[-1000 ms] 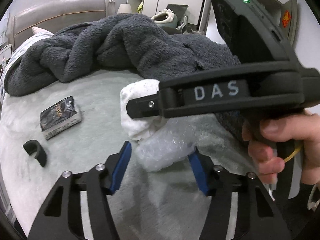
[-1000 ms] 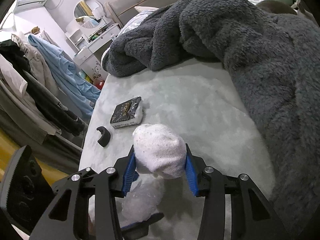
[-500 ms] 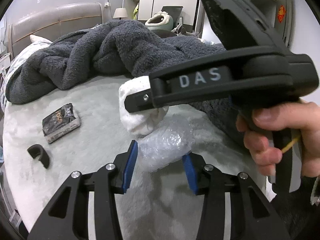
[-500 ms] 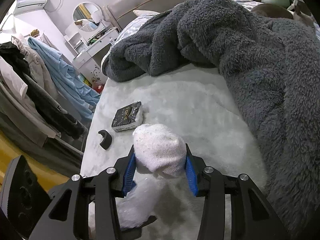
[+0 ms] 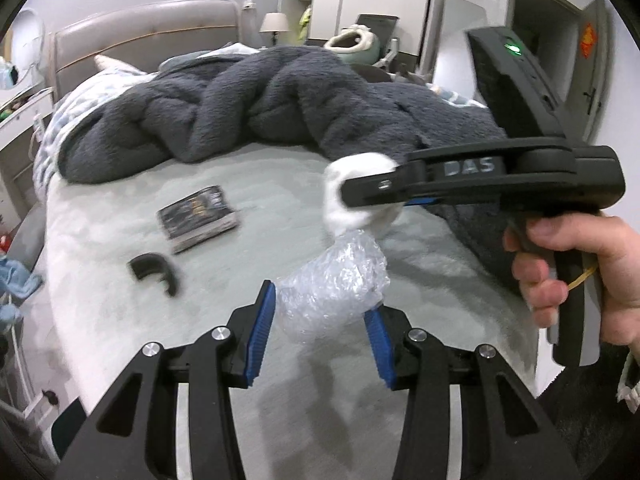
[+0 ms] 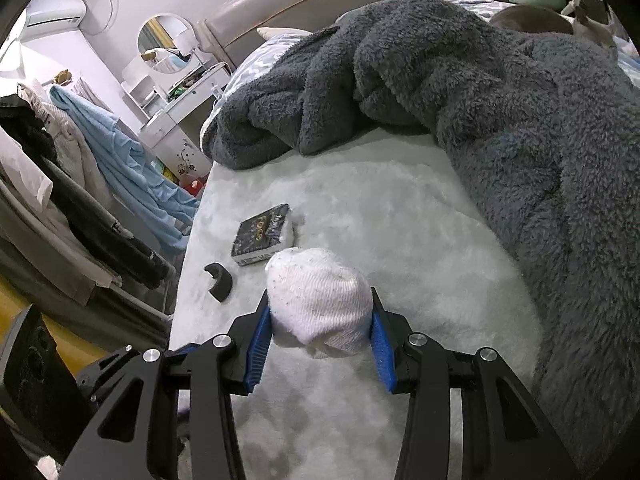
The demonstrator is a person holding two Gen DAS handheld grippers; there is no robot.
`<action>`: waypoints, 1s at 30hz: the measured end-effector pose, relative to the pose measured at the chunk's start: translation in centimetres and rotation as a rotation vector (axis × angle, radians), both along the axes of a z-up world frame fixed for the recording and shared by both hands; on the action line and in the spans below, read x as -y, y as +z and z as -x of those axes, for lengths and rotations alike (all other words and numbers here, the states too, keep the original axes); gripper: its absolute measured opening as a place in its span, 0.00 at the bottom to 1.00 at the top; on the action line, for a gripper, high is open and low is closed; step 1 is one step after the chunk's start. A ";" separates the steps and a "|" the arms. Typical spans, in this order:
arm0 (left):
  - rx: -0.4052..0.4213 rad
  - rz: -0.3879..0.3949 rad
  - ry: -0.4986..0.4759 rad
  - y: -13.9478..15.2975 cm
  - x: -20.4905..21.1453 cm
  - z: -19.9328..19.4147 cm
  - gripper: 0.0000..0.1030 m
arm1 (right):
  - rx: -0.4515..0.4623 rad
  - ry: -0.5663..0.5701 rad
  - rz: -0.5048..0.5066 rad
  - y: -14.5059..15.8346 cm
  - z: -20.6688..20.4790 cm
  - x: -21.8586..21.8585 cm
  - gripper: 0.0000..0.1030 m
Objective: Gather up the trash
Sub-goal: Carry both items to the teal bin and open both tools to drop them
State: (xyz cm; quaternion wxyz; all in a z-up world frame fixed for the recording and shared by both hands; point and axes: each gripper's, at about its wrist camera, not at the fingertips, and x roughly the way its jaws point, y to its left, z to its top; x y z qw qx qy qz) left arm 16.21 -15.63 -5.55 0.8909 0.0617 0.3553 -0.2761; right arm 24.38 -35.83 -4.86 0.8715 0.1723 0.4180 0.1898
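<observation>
My left gripper [image 5: 318, 330] is shut on a crumpled wad of clear bubble wrap [image 5: 334, 286], held above the pale bed cover [image 5: 260, 184]. My right gripper [image 6: 320, 334] is shut on a balled white sock-like cloth [image 6: 318, 300]; it also shows in the left wrist view [image 5: 352, 196], just above the bubble wrap. A small black box with gold print [image 5: 198, 218] [image 6: 262, 236] and a black curved plastic piece [image 5: 154, 272] [image 6: 219, 282] lie on the bed to the left.
A heaped dark grey fleece blanket [image 5: 280, 100] [image 6: 460, 88] covers the far and right side of the bed. A padded headboard [image 5: 140, 36] stands behind. Clothes hang on a rack [image 6: 80, 184] left of the bed, beside a white dresser [image 6: 176, 120].
Both grippers have risen and pulled back from the bed with their loads. The bubble wrap has dropped out of the right wrist view. The left gripper's jaws closed further on the wrap.
</observation>
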 end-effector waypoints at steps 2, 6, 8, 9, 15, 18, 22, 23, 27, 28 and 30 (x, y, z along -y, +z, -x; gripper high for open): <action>-0.001 -0.008 0.029 0.1 -1.3 0.0 0.46 | 0.007 0.010 0.007 0.3 0.1 -0.7 0.44; -0.013 -0.016 0.081 0.1 -3.9 -0.1 0.46 | 0.015 0.042 0.037 0.6 0.0 -3.1 0.44; -0.027 -0.011 0.116 0.0 -5.8 -0.4 0.46 | 0.017 0.060 0.053 0.7 -0.1 -4.3 0.44; -0.033 -0.007 0.130 -0.1 -6.4 -0.4 0.46 | 0.018 0.068 0.061 0.8 -0.2 -5.0 0.44; -0.075 0.027 0.224 -0.4 -11.4 -0.7 0.46 | 0.033 0.122 0.102 1.4 -0.6 -9.1 0.44; -0.089 0.031 0.265 -0.6 -13.5 -0.8 0.46 | 0.044 0.147 0.113 1.6 -0.7 -10.9 0.44; -0.111 0.032 0.311 -0.9 -16.0 -0.8 0.46 | 0.072 0.198 0.136 2.3 -0.5 -14.0 0.44; -0.119 0.030 0.324 -1.0 -16.6 -0.7 0.46 | 0.079 0.214 0.143 2.5 -0.5 -14.9 0.44; -0.154 0.038 0.369 -1.6 -19.1 -0.7 0.46 | 0.094 0.262 0.172 2.6 -0.5 -17.5 0.44; -0.163 0.043 0.382 -1.8 -19.8 -0.8 0.46 | 0.097 0.271 0.177 2.6 -0.5 -18.1 0.44; -0.180 0.055 0.408 -2.1 -21.2 -0.8 0.46 | 0.102 0.293 0.187 2.6 -0.6 -19.2 0.44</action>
